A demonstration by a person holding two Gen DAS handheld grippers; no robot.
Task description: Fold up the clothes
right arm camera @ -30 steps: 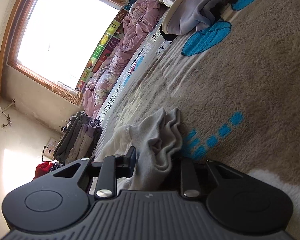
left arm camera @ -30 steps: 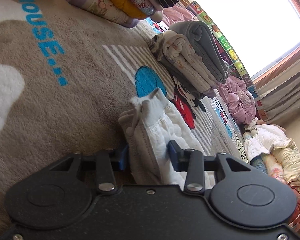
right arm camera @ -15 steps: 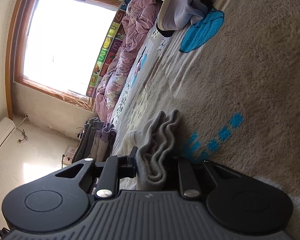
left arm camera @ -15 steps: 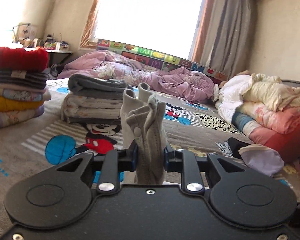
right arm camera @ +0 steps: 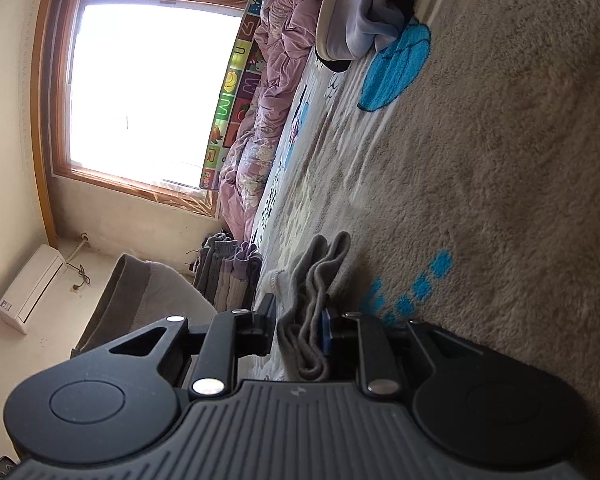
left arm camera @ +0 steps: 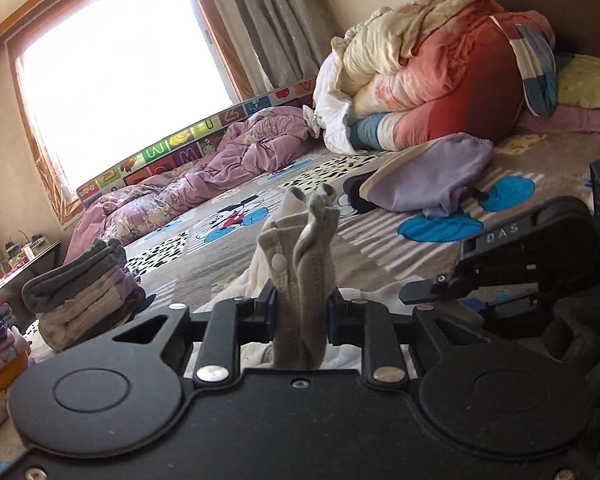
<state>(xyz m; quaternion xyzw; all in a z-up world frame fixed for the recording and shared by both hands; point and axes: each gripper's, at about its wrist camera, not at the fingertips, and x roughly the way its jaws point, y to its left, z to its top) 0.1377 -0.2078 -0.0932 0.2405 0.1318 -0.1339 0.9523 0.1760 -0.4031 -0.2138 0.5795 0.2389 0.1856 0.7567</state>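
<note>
My left gripper is shut on a bunched edge of a small grey garment with a snap button, held upright above the rug. White cloth of the same garment trails below it. My right gripper is shut on another grey folded edge of the garment, low over the beige rug. The right gripper's black body shows at the right of the left wrist view.
A stack of folded clothes lies at the left and also shows in the right wrist view. A lilac garment, a pile of bedding and a purple quilt lie beyond, under the window.
My left gripper has swung up and to the right with the grey garment, from facing the rug to facing the bedding pile. My right gripper has kept its hold near the rug.
</note>
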